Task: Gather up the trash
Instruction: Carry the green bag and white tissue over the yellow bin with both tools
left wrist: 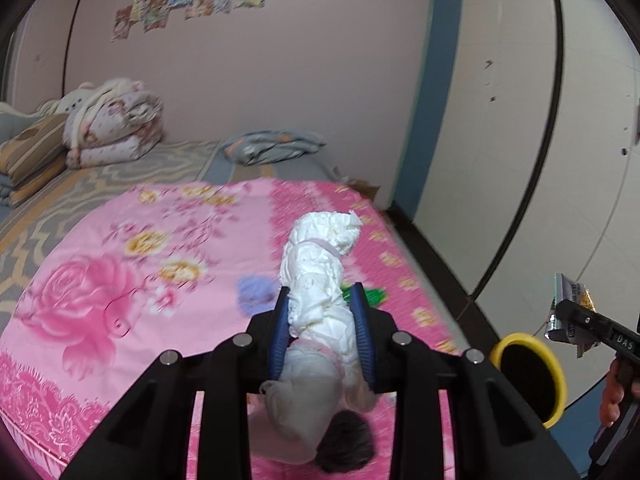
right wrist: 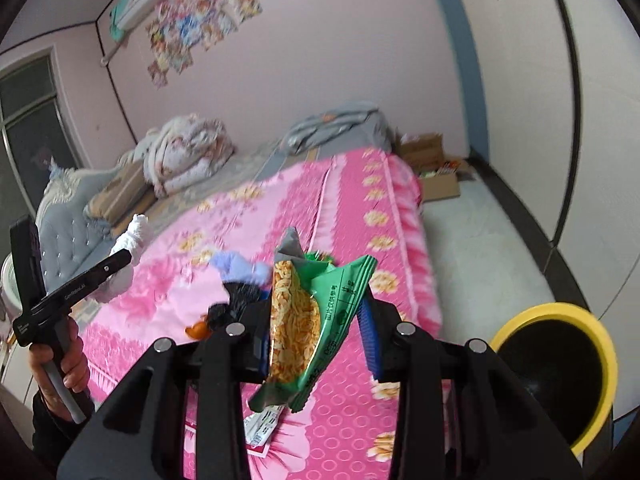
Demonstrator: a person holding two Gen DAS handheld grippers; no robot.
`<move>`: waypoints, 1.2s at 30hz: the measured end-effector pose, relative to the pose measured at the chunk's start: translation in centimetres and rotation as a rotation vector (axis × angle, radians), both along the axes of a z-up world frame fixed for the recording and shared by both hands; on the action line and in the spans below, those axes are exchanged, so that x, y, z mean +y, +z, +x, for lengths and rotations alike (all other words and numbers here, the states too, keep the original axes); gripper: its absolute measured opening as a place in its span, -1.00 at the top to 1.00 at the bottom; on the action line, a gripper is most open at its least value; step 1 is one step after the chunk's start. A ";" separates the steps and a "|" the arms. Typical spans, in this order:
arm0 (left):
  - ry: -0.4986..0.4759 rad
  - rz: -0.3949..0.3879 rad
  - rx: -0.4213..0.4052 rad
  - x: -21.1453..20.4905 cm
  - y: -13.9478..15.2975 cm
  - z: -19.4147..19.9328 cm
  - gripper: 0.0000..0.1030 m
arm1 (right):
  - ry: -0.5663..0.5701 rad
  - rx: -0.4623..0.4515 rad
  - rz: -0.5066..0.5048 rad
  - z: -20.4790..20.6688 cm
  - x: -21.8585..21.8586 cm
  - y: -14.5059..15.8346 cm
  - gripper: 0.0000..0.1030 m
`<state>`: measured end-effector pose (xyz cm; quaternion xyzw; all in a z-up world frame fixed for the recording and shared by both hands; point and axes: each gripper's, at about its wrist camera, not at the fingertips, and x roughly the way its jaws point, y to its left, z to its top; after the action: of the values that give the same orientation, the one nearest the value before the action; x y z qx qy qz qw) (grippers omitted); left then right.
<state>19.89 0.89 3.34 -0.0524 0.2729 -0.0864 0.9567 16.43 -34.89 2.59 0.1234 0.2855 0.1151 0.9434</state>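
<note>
Soft, even daylight filled both views without glare or hard shadows. Motion blur smeared the pink bedspread (left wrist: 120, 264) toward six o'clock. Fisheye distortion bent the walls, with black vignetting at every corner.

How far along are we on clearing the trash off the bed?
Done: nothing visibly binned; the yellow-rimmed bin looks dark inside. In hand: left gripper clamps a white crumpled wad; right gripper pinches a green snack wrapper. Left: lilac scrap, black scrap and orange piece on the pink bedspread.
</note>
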 end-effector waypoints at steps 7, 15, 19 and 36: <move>-0.124 -0.004 -0.060 -6.2 3.5 -0.3 0.45 | -0.148 -0.077 0.013 -2.9 -5.5 3.4 0.36; -0.266 -0.014 -0.086 -14.0 4.3 0.3 0.45 | -0.370 -0.175 -0.050 -7.4 -10.5 5.2 0.36; -0.330 -0.030 -0.096 -17.6 3.9 0.6 0.45 | -0.475 -0.210 -0.093 -8.9 -12.4 5.2 0.35; -0.551 -0.010 0.043 -31.5 -5.9 3.2 0.45 | -0.715 -0.086 -0.149 -8.1 -19.5 -2.9 0.32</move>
<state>23.11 -30.62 -2.56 0.0174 0.2967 -0.3436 0.8909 8.37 -54.42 -0.30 0.1411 0.1921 -0.2378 0.9416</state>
